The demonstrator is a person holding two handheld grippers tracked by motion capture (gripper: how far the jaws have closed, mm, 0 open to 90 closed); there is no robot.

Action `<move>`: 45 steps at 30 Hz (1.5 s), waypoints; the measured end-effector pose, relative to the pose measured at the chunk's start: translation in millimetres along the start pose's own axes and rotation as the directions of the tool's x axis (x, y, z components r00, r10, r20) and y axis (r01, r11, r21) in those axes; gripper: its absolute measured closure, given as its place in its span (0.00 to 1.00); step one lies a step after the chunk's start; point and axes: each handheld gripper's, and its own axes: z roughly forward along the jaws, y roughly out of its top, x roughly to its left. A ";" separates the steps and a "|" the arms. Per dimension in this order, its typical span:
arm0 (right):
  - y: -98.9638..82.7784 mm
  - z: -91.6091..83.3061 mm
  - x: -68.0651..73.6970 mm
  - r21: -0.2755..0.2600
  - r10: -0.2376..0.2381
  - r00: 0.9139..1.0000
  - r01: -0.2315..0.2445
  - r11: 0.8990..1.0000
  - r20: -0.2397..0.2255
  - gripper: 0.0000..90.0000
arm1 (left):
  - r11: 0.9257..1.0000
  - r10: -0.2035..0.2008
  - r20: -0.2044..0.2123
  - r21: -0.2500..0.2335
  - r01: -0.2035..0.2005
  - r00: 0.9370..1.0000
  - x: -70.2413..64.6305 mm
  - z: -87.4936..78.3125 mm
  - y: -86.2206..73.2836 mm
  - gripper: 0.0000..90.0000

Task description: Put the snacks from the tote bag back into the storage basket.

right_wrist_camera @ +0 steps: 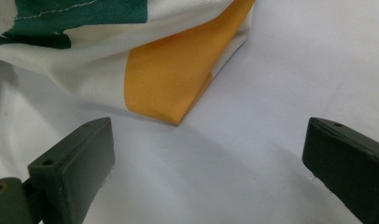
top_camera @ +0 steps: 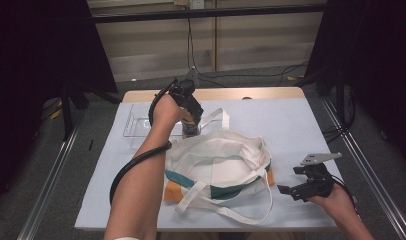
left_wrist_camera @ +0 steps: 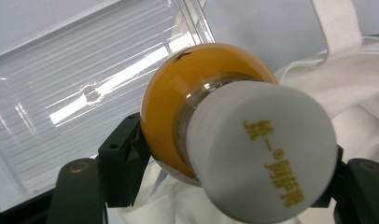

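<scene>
**Bottle held at the bag's far rim, right claw idle and open**

The bottle, amber-bodied with a white printed cap, sits clamped in your left gripper, jaws closed on its sides just below the cap. In the high view it hangs at about 11 o'clock of the tote bag, right over the seam between the bag's far rim and the clear plastic tray.

The main risk is the grip itself: the body is smooth and rounded, and the pads hold near its shoulder, so a tilt or a quick swing could let it slide or pivot out. If it drops here it could land on the tray wall or the table rather than in the bag. The bag's mouth lies slack, and one white handle loops up beside the bottle at 12 o'clock; it could snag the jaws or the base as you lower.

Your right gripper rests at the bag's 3 o'clock, jaws wide apart with nothing between them, near the orange corner. It has open table toward 1 and 2 o'clock, but the table's edge is close at 4 and 5 o'clock. The left has room only toward 12 o'clock, beyond the tray.
</scene>
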 end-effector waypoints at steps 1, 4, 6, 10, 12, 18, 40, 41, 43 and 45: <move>0.1 0.1 0.1 0.000 0.000 1.000 0.000 1.000 -0.001 0.02 | 1.000 -0.017 -0.003 -0.010 0.017 1.000 -0.9 0.7 -0.2 0.34; 0.1 0.0 0.2 0.001 0.001 1.000 -0.001 1.000 0.000 0.02 | 1.000 -0.006 0.001 -0.004 0.006 1.000 -0.1 1.6 -0.1 0.34; 0.1 0.1 0.1 0.001 -0.001 1.000 0.001 1.000 0.000 0.02 | 1.000 -0.014 0.002 -0.006 0.014 1.000 0.1 2.3 -0.4 0.34; 0.1 0.2 0.0 -0.001 -0.001 1.000 0.001 1.000 0.000 0.02 | 1.000 -0.020 -0.001 -0.006 0.020 1.000 0.1 3.5 -0.8 0.34; 0.1 0.2 0.1 0.001 0.000 1.000 0.000 1.000 0.001 0.02 | 1.000 -0.015 0.002 -0.005 0.015 1.000 1.1 4.1 -0.9 0.34; 0.1 0.3 0.0 0.000 -0.001 1.000 0.001 1.000 0.001 0.02 | 1.000 -0.019 -0.004 -0.003 0.019 1.000 1.5 4.9 -1.2 0.34; 0.0 0.0 -0.3 0.000 0.003 1.000 -0.003 1.000 0.001 0.02 | 1.000 -0.016 0.004 0.002 0.016 1.000 -2.4 9.9 0.7 0.34; 0.0 0.0 -0.2 -0.001 0.003 1.000 -0.003 1.000 0.001 0.02 | 1.000 -0.014 0.004 0.005 0.014 1.000 -2.3 10.0 0.8 0.34; 0.0 -0.1 -0.2 -0.002 0.003 1.000 -0.003 1.000 -0.001 0.02 | 1.000 -0.014 0.003 0.004 0.014 1.000 -2.4 10.0 0.8 0.34; -0.1 -0.4 -0.3 0.001 0.007 1.000 -0.007 1.000 0.001 0.02 | 1.000 -0.006 0.001 0.006 0.006 1.000 -2.4 10.1 0.9 0.34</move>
